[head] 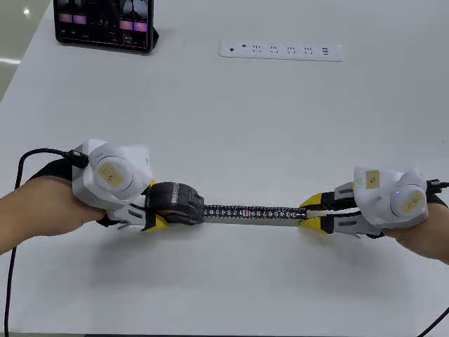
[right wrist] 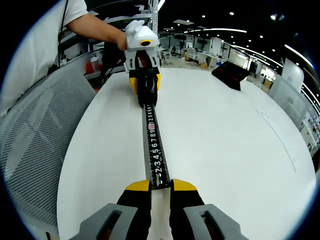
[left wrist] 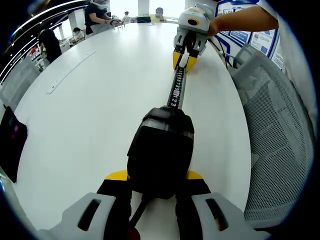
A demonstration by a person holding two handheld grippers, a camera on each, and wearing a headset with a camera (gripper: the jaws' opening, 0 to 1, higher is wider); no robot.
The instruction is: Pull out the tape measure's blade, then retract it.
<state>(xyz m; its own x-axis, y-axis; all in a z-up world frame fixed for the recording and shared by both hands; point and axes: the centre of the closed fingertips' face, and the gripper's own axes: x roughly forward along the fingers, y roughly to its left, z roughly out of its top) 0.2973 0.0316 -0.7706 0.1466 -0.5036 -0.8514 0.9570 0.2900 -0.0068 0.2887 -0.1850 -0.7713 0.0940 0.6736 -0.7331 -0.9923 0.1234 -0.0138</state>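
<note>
at the worktop's [head: 280,105] near edge, left hand-held gripper [left wrist: 156,175] clamps the case [head: 175,203]; right hand-held gripper [right wrist: 161,186] pinches the end of the blade [head: 252,212]. case seems rigid, hefty; blade thin, springy, slick.

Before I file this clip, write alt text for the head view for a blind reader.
The left gripper holds a black tape measure while the right gripper pinches the end of its blade, pulled out across a white table. A power strip and a dark tablet lie at the far side.
</note>
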